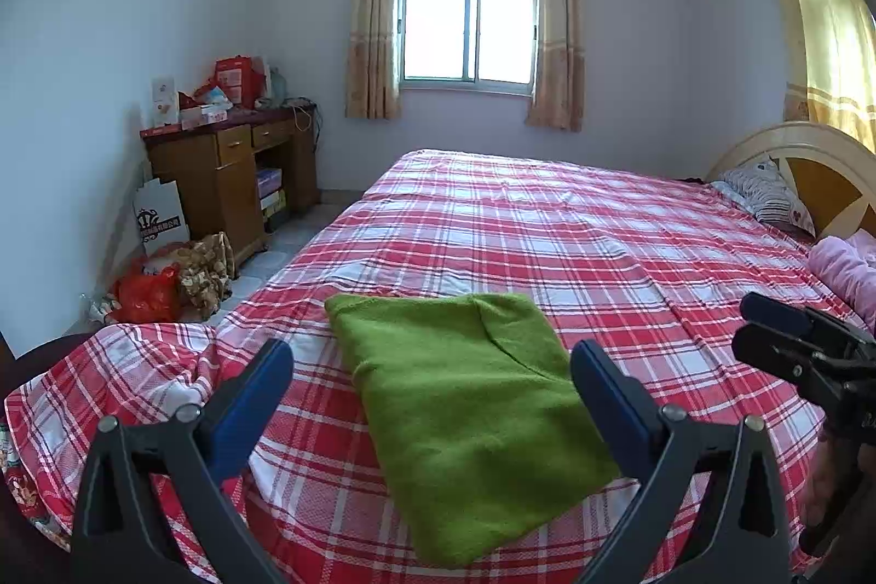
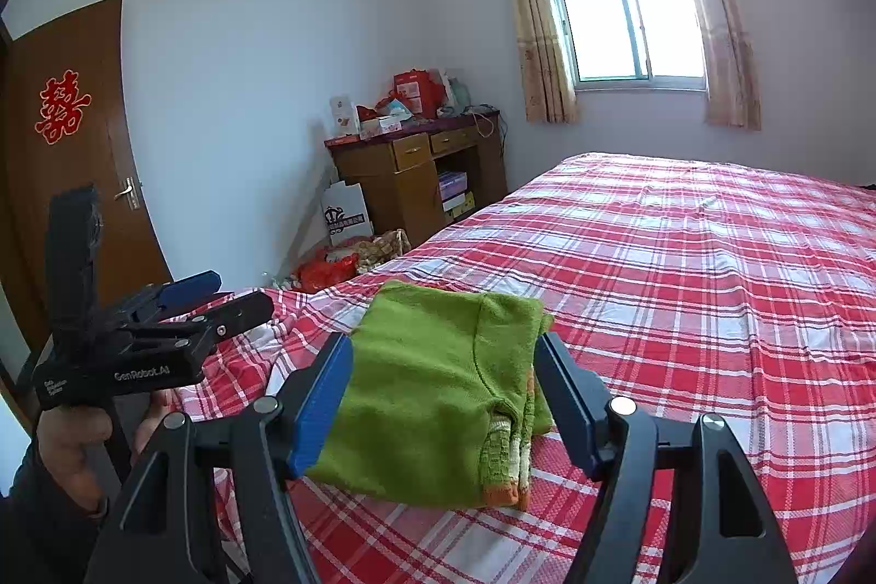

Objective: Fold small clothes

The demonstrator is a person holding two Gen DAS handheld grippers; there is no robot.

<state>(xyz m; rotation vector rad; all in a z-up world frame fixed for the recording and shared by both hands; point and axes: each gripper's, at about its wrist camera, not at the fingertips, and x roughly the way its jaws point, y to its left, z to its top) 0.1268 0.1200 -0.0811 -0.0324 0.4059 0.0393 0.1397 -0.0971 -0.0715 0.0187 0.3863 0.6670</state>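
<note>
A green knitted garment [image 1: 465, 409] lies folded into a rough rectangle on the red plaid bedsheet [image 1: 602, 255], near the bed's front edge. My left gripper [image 1: 432, 398] hovers above it, open, with nothing between its blue fingers [image 1: 257, 398]. In the right wrist view the same garment [image 2: 432, 392] shows an orange and white ribbed hem at its near corner. My right gripper [image 2: 446, 403] stands open over it, its pads clear of the cloth. The left gripper [image 2: 241, 293] is held by a hand [image 2: 71, 441] at the far left. The right gripper [image 1: 750, 329] shows at the right edge.
A wooden desk [image 1: 230, 179] piled with boxes stands against the far left wall, with bags [image 1: 164, 283] on the floor before it. A striped pillow [image 1: 766, 195], a pink blanket [image 1: 843, 266] and the headboard [image 1: 810, 168] are at the right. A brown door [image 2: 65, 157] is at the left.
</note>
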